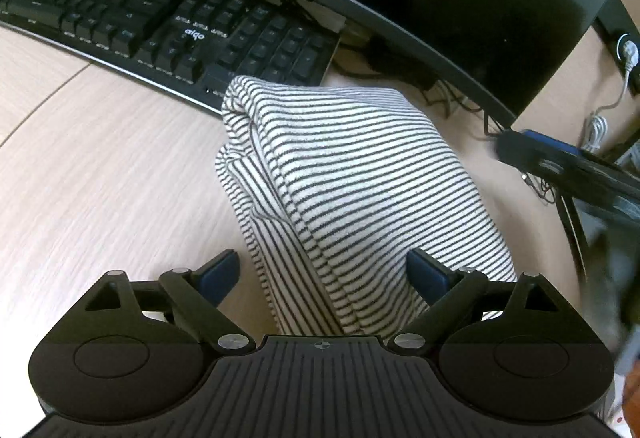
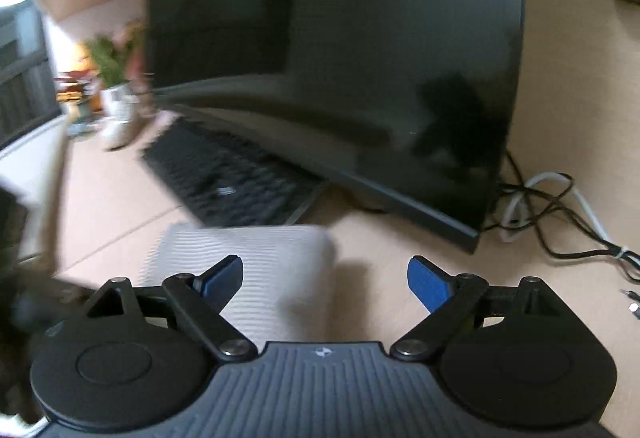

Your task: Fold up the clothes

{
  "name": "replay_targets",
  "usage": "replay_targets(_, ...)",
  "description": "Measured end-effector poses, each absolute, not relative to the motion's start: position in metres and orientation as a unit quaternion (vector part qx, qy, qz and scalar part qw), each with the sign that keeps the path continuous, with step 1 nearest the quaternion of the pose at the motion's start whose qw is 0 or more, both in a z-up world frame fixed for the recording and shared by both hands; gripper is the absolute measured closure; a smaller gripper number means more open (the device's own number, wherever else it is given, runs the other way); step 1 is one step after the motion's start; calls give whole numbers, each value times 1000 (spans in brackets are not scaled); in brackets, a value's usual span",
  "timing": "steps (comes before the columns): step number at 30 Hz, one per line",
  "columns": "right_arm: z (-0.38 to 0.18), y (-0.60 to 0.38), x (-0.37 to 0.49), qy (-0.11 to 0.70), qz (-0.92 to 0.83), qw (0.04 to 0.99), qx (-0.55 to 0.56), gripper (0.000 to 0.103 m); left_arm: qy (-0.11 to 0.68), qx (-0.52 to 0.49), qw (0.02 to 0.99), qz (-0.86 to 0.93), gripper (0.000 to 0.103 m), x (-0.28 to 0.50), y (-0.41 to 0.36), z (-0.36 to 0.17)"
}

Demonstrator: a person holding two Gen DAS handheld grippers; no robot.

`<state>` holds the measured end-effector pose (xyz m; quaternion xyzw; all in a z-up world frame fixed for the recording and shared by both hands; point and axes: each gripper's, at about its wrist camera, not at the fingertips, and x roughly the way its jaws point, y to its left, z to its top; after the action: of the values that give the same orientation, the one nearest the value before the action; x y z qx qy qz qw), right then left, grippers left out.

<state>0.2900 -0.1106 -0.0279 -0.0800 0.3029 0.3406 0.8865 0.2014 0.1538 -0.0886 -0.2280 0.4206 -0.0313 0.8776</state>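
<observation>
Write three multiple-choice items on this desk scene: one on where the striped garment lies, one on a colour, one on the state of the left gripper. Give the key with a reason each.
1. Where does the striped garment lie?
A. on top of the monitor
B. on the desk, in front of the keyboard
C. on the floor

2. What colour are the pads on the right gripper?
A. blue
B. red
C. yellow

3. How does the left gripper stand?
A. shut on the garment
B. shut on a cable
C. open, its fingers either side of the folded cloth

Key: 1 B, the cloth rests on the wooden desk with its far end at the keyboard's near edge. 2 A, both pads show blue. 3 C, a wide gap separates the fingers and nothing is pinched.
</observation>
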Motion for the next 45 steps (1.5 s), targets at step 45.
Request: replay_targets(45,-65,-74,263,353,196,910,-90,0,349,-242,892,-157,19,219,164,-81)
